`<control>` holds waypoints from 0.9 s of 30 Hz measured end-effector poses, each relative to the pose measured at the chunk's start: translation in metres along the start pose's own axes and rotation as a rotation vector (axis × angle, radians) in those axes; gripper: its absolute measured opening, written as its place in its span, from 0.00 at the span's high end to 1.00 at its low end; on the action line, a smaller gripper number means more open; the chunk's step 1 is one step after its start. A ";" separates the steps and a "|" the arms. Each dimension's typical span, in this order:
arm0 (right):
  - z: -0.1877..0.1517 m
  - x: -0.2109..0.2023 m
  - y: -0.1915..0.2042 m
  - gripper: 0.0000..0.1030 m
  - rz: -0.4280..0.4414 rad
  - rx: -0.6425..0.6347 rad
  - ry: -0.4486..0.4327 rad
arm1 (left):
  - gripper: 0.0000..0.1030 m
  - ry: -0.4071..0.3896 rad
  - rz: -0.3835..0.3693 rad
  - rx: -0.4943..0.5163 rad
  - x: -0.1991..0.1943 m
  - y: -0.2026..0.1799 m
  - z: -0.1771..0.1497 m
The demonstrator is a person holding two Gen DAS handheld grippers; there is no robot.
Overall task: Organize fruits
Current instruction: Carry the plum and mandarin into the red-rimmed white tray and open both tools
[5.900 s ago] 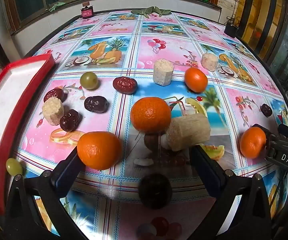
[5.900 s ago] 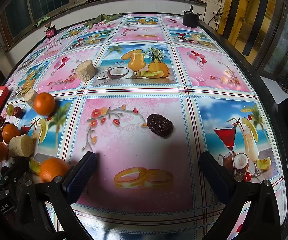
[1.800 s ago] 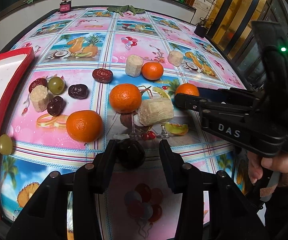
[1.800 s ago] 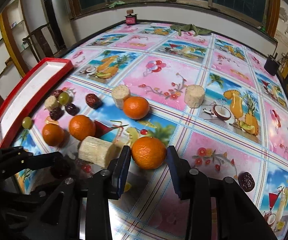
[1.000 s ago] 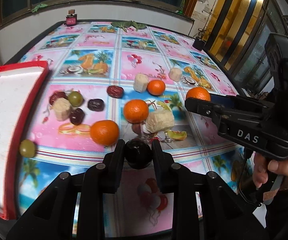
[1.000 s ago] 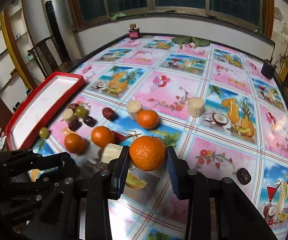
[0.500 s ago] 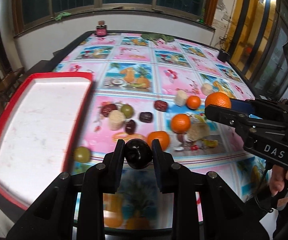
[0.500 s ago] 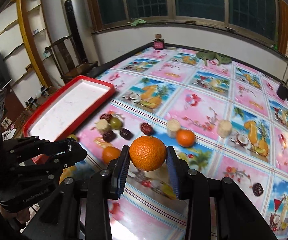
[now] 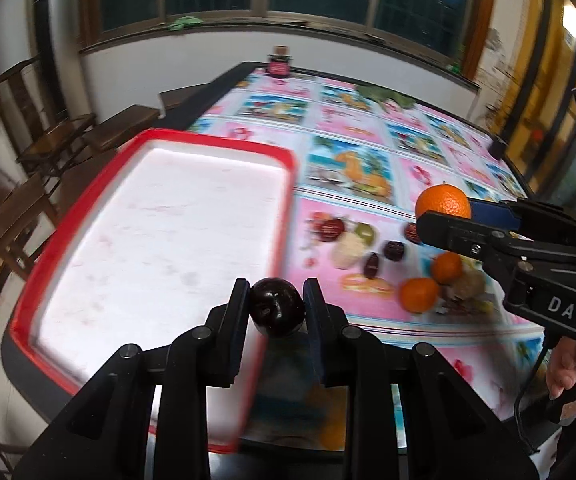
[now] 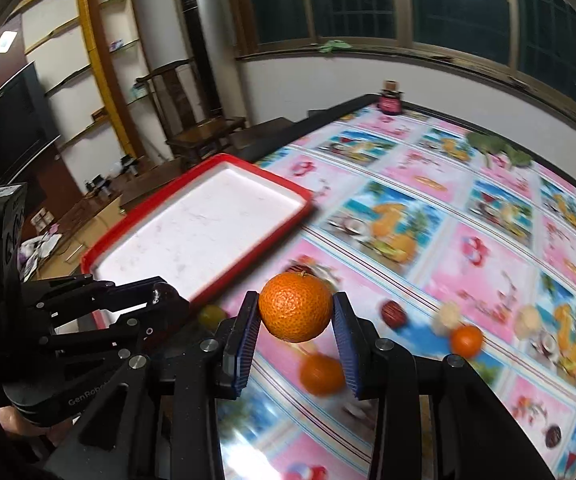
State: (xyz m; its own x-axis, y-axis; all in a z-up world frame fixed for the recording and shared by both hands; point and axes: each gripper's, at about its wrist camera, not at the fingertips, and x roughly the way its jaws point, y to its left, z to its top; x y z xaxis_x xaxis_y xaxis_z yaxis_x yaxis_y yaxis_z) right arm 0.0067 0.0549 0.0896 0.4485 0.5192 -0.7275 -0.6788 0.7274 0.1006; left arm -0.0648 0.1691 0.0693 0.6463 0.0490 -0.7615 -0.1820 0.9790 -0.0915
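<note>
My left gripper (image 9: 276,306) is shut on a dark plum (image 9: 277,307) and holds it in the air over the near right edge of the red-rimmed white tray (image 9: 88,216). My right gripper (image 10: 294,314) is shut on an orange (image 10: 296,307), held above the table to the right of the tray (image 10: 280,184). The right gripper and its orange (image 9: 443,201) also show in the left wrist view. The left gripper (image 10: 160,298) shows at the left of the right wrist view. The tray holds nothing.
On the patterned tablecloth (image 9: 352,160) lie two oranges (image 9: 419,294), dark dates (image 9: 394,250), a green grape (image 9: 365,232), pale sugarcane pieces (image 9: 348,246) and a further grape (image 10: 212,315) by the tray. Wooden chairs (image 10: 204,128) stand beyond the table's left edge.
Both grippers have lifted their fruit off the table and swung left toward the tray. The plum now hangs over the tray's edge; the orange trails to its right.
</note>
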 end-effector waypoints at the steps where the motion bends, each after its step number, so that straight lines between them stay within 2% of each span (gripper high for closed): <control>1: 0.005 0.006 0.007 0.64 0.017 -0.012 0.003 | 0.76 0.001 0.008 -0.017 0.001 0.009 0.001; 7: 0.028 0.041 0.041 0.64 0.115 -0.045 0.035 | 0.76 0.014 0.041 -0.085 0.007 0.043 -0.001; 11: 0.039 0.076 0.062 0.64 0.175 -0.064 0.087 | 0.76 0.048 0.043 -0.099 0.017 0.054 -0.008; 17: 0.038 0.120 0.083 0.64 0.180 -0.110 0.159 | 0.76 0.093 0.033 -0.117 0.029 0.061 -0.019; 27: 0.023 0.148 0.086 0.64 0.157 -0.133 0.198 | 0.76 0.105 0.017 -0.119 0.035 0.062 -0.023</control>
State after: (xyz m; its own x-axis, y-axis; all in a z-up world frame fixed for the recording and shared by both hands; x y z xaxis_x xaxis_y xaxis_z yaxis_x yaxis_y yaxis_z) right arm 0.0282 0.2048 0.0062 0.2182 0.5133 -0.8300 -0.8072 0.5729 0.1421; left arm -0.0703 0.2268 0.0220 0.5626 0.0381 -0.8258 -0.2823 0.9477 -0.1486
